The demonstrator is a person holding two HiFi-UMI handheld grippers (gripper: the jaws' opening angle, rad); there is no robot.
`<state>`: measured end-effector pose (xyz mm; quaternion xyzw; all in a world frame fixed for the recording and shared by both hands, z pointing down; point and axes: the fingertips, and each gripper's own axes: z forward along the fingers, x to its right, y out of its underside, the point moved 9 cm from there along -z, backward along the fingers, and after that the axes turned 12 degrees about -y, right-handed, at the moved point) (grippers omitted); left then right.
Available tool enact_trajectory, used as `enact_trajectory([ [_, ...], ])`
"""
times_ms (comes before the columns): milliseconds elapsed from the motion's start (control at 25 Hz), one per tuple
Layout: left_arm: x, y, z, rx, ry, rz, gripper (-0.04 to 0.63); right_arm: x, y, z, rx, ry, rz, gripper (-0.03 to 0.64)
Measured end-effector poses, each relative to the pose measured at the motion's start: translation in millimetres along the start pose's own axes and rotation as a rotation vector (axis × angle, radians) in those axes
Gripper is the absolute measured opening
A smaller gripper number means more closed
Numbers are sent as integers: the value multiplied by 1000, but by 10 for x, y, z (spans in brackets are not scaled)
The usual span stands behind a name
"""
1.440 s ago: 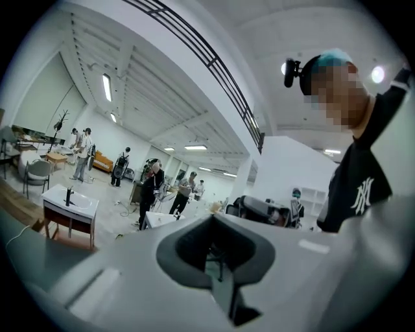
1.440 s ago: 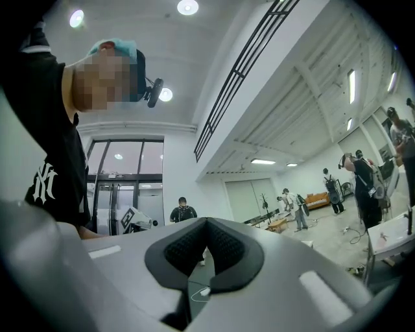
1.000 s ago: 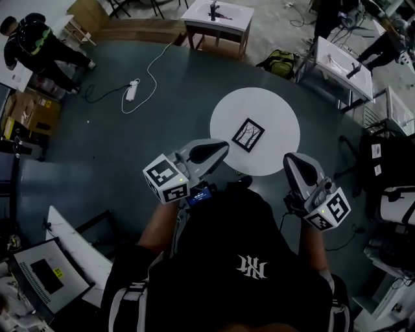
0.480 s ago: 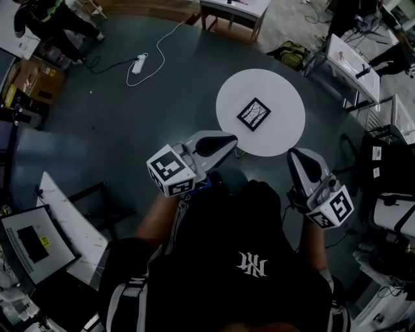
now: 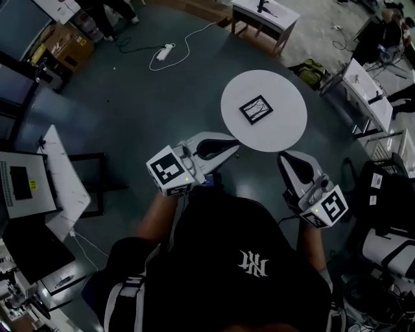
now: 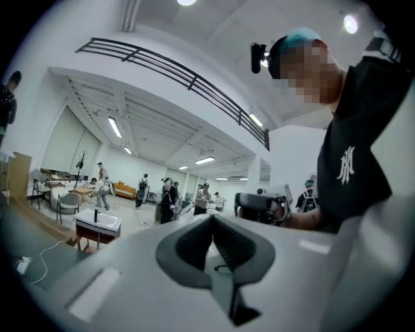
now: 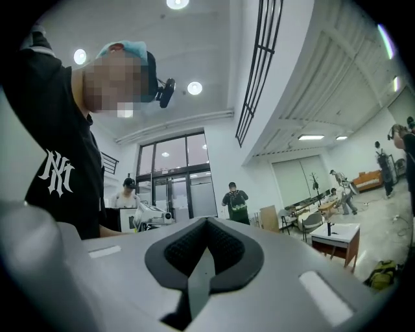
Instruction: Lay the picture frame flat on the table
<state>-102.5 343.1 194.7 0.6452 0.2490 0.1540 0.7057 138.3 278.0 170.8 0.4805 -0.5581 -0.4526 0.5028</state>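
Observation:
The picture frame [image 5: 255,109], black-edged with a pale line drawing, lies flat in the middle of the round white table [image 5: 285,133]. My left gripper [image 5: 235,147] hovers level at the table's near left edge, shut, with nothing between its pads. My right gripper [image 5: 283,158] is just off the near edge of the table, also shut and empty. In the left gripper view the left gripper [image 6: 212,219] points across the room at the other gripper and the person's torso. The right gripper [image 7: 207,224] likewise faces out into the hall. Neither gripper view shows the frame.
A white power strip and cable [image 5: 163,52] lie on the dark floor far left. A white desk [image 5: 65,188] with a monitor [image 5: 21,183] stands to the left. A small white stand [image 5: 266,14], a green bag [image 5: 311,70] and a white table [image 5: 369,87] ring the far side.
The view has swung: table, frame and floor cable now sit higher and farther right. Both grippers moved level along the table's near edge, still shut and empty. The frame lies as before.

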Motion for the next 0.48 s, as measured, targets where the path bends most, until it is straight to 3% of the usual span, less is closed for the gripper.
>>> enact_trajectory([
  [200, 820, 432, 181, -33, -76, 40, 3, -315, 452, -946, 11, 13, 130, 0],
  [480, 1335, 785, 278, -115, -150, -26, 3, -455, 790, -1594, -19, 13, 256, 0],
])
